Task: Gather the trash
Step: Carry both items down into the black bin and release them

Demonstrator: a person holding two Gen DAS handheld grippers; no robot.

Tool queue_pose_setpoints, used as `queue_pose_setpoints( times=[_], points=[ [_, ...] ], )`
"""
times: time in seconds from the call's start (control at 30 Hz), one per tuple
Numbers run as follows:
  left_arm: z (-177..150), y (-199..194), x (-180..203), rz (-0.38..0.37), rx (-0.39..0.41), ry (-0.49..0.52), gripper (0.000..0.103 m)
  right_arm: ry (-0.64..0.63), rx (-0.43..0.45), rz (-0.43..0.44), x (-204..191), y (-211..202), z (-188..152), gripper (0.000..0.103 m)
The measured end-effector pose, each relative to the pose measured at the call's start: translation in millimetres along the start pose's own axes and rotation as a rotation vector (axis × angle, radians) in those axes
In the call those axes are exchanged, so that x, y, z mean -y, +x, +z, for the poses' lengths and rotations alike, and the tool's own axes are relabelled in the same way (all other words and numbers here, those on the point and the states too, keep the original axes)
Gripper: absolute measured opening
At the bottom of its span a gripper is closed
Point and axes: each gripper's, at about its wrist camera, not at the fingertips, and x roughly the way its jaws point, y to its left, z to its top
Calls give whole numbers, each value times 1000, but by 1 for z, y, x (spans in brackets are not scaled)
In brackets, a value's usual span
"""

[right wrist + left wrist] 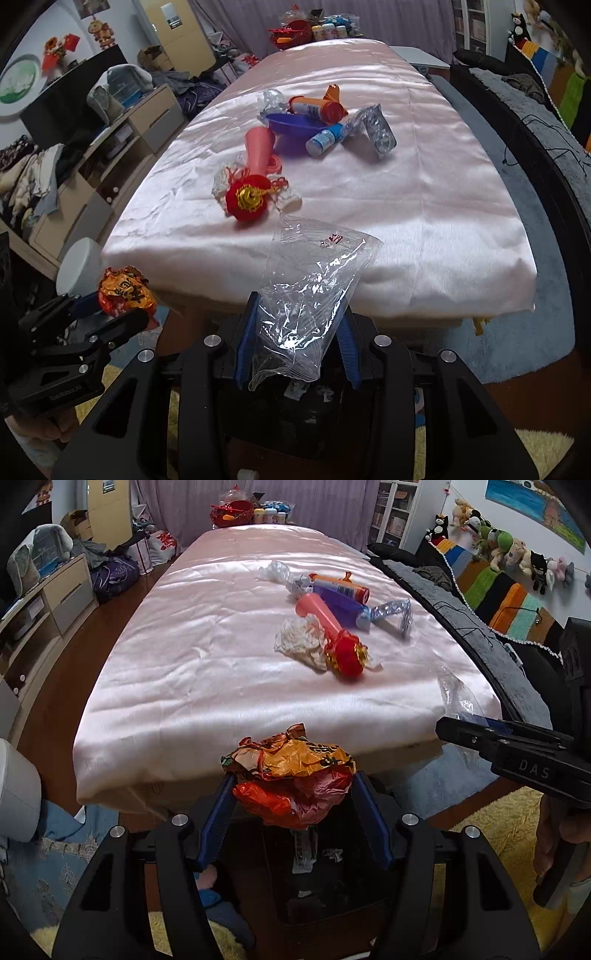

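My left gripper (293, 781) is shut on a crumpled orange and red wrapper (291, 771), its blue pads pressing both sides. Beneath it a black bin (351, 897) holds a few scraps. My right gripper (299, 308) is shut on a clear plastic bag (314, 273) that sticks up over the table edge, above the same bin (325, 417). Each gripper shows in the other's view: the left gripper (110, 310) with its wrapper (123, 291), and the right gripper (448, 729). Both are off the near edge of the pink-covered table (184, 664).
On the table lie a red pompom ornament (347, 657), a pink tube (317, 613), white crumpled netting (299, 642), an orange canister (340, 585), a small blue bottle (325, 138), a blister pack (395, 609) and crumpled clear plastic (275, 570). A dark sofa (480, 627) runs along the right, cabinets (55, 598) along the left.
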Motion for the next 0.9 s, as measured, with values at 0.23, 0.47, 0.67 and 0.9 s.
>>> queue_pose_setpoints(
  times=[0.23,0.47,0.67,0.9],
  points=[
    [-44,17,5,-10,-22,-25,60,-22,-69,2,-8,15,-34,41],
    [-70,45,8,-33,-79,-10,60,-9,-142,15,0,45,-61,42],
    [-80,62,9,-26,-132,2,61,-16,-154,17,-3,50,-66,43],
    [-85,69,14,-32,-166,27,63,-30,-182,50,-12,59,-65,45]
  ],
)
